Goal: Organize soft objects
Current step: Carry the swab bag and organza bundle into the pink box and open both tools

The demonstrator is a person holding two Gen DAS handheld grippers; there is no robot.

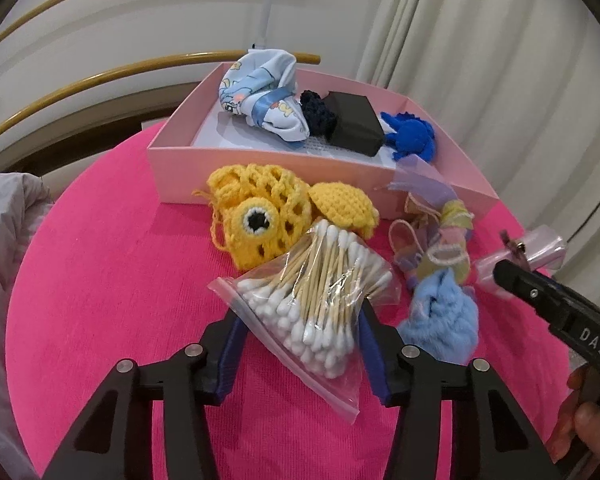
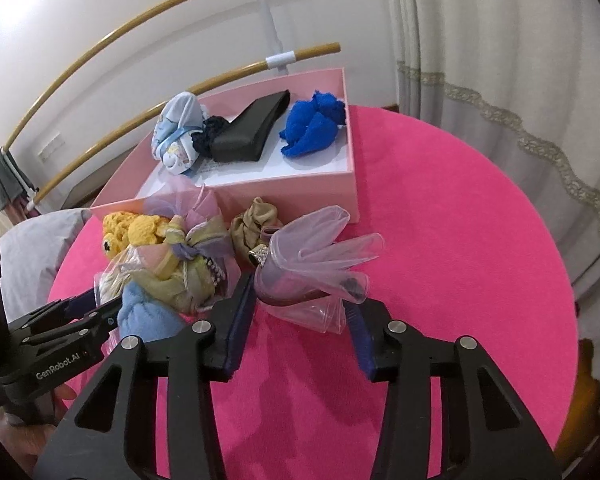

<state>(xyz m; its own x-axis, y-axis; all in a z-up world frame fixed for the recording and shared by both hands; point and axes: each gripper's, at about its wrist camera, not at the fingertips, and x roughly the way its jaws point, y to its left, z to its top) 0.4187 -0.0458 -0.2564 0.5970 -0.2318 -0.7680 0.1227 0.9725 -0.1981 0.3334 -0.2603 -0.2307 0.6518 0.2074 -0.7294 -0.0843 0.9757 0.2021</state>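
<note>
Pink round cloth-covered table point(image 1: 112, 280), pink open cardboard box point(image 1: 172, 168) at 12 o'clock. Clear zip bag of cotton swabs point(image 1: 316, 300): light, crinkly, slippery; take at bunched middle. It sits between the left claw point(image 1: 300, 344) pads, pinched. Lilac sheer organza bow hair clip point(image 2: 316, 264): flimsy, crushable; right claw point(image 2: 300, 320) brackets it, pads apparently touching.

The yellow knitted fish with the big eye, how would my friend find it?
Start at the pink cardboard box on the bright pink tablecloth. Just in front of its near wall lies the yellow crocheted fish, touching a clear bag of cotton swabs. It alone is yellow, with one round black-and-white eye.
</note>
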